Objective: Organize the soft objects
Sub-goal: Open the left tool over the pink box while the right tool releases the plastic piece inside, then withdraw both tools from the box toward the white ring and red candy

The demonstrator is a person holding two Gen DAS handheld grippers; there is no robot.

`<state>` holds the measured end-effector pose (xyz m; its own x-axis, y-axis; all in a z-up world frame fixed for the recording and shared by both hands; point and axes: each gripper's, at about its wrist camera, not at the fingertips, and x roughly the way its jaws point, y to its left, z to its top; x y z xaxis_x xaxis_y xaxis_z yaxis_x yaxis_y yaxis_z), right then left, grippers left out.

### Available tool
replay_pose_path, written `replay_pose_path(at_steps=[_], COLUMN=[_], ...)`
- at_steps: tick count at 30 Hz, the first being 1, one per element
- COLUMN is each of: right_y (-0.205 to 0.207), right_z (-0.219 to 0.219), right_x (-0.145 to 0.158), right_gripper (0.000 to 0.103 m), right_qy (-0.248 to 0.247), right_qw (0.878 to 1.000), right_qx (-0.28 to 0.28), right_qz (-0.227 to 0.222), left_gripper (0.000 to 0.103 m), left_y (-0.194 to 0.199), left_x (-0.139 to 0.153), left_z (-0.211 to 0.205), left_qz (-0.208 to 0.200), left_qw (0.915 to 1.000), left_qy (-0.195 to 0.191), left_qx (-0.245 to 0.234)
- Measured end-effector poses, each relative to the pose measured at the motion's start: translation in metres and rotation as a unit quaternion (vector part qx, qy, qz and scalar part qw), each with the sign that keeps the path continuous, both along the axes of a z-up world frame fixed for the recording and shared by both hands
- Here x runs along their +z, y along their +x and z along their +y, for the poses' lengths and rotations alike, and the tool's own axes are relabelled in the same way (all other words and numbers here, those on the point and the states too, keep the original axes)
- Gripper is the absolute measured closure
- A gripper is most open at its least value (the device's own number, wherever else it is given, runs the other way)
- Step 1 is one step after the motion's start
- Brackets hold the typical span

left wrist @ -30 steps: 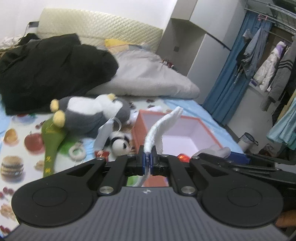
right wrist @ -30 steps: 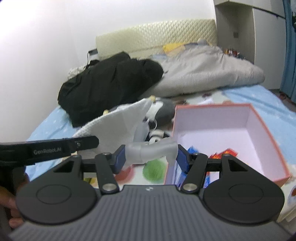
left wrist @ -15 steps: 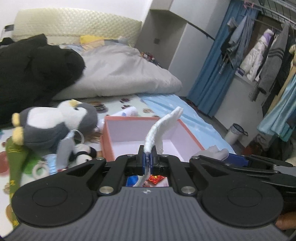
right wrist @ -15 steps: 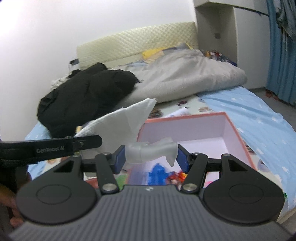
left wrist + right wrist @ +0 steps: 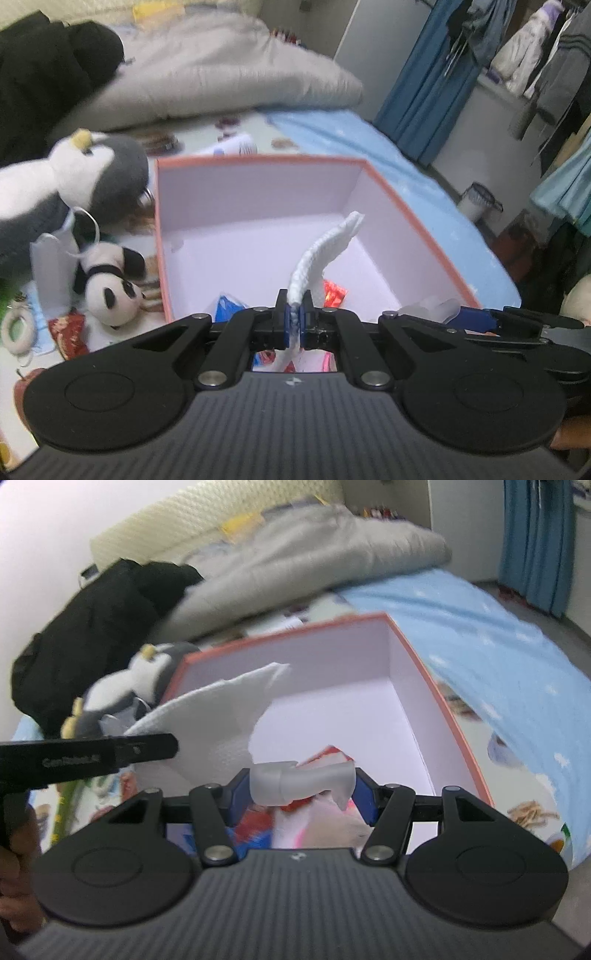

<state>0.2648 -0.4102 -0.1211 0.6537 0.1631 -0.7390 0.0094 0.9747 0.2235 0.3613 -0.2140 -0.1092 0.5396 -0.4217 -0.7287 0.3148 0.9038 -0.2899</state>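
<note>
both grippers over box [image 5: 413, 206]: left [image 5: 294, 320] clenched on tissue [image 5: 325, 251], right [image 5: 303, 788] grasping translucent piece [image 5: 295, 781]

White tissue [image 5: 325, 251], textured, pinched edge-on over the box [image 5: 417, 221], top curling up. Translucent soft tube [image 5: 301, 782] lies crosswise over same box. Box pink inside, orange rim, open, w/ bright wrappers [image 5: 334, 291] on floor. Penguin plush [image 5: 74, 184] & panda plush [image 5: 110, 284] beside it on bed

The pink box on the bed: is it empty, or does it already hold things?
Not empty. The box holds a red packet and a blue packet near its front; most of its floor is bare.
</note>
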Motion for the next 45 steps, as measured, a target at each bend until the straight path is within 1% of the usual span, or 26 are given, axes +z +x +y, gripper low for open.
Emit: replay_pose_path(at_steps=[3, 7, 10, 11, 12, 15, 20, 25, 29, 37, 42, 45], right_y=[0.007, 0.014, 0.015, 0.015, 0.014, 0.008, -0.003, -0.022, -0.04, -0.074, -0.095, -0.106], right_z=[-0.005, -0.005, -0.006, -0.006, -0.005, -0.003, -0.002, 0.006, 0.015, 0.038, 0.05, 0.061], right_x=[-0.016, -0.028, -0.029, -0.028, -0.027, -0.02, -0.003, 0.023, 0.043, 0.078, 0.095, 0.102], right_gripper=[0.042, 0.042, 0.035, 0.027, 0.023, 0.022, 0.022, 0.022, 0.022, 0.022, 0.022, 0.022], right_qy=[0.003, -0.001, 0.006, 0.008, 0.008, 0.005, 0.012, 0.01, 0.017, 0.01, 0.013, -0.01], right_qw=[1.0, 0.999, 0.999, 0.999, 0.999, 0.999, 1.0, 1.0, 0.999, 0.997, 0.994, 0.993], right_qx=[-0.006, -0.008, -0.006, -0.005, -0.006, -0.007, -0.014, -0.016, -0.006, 0.011, 0.013, 0.017], right_qz=[0.02, 0.036, 0.042, 0.042, 0.041, 0.033, 0.012, -0.018, -0.04, -0.08, -0.105, -0.119], left_gripper=[0.097, 0.096, 0.087, 0.079, 0.07, 0.063, 0.062, 0.062, 0.061, 0.061, 0.061, 0.061], left_y=[0.011, 0.014, 0.017, 0.016, 0.015, 0.009, -0.006, -0.03, -0.052, -0.096, -0.121, -0.138], left_x=[-0.018, -0.03, -0.034, -0.034, -0.033, -0.023, -0.002, 0.025, 0.046, 0.084, 0.098, 0.107], left_z=[-0.006, -0.009, -0.007, -0.006, -0.004, 0.001, 0.009, 0.023, 0.037, 0.069, 0.087, 0.099], left_qz=[0.02, 0.035, 0.046, 0.045, 0.043, 0.034, 0.017, -0.006, -0.026, -0.06, -0.074, -0.085], left_qw=[0.9998, 0.9992, 0.9987, 0.9987, 0.9989, 0.9993, 0.9998, 1.0, 0.9996, 0.998, 0.9968, 0.9956], left_qy=[0.008, 0.015, 0.02, 0.02, 0.019, 0.012, 0.012, 0.006, 0.002, -0.012, -0.019, -0.027], left_qx=[-0.003, -0.01, -0.012, -0.01, -0.009, -0.006, -0.005, -0.001, 0.004, 0.014, 0.022, 0.028])
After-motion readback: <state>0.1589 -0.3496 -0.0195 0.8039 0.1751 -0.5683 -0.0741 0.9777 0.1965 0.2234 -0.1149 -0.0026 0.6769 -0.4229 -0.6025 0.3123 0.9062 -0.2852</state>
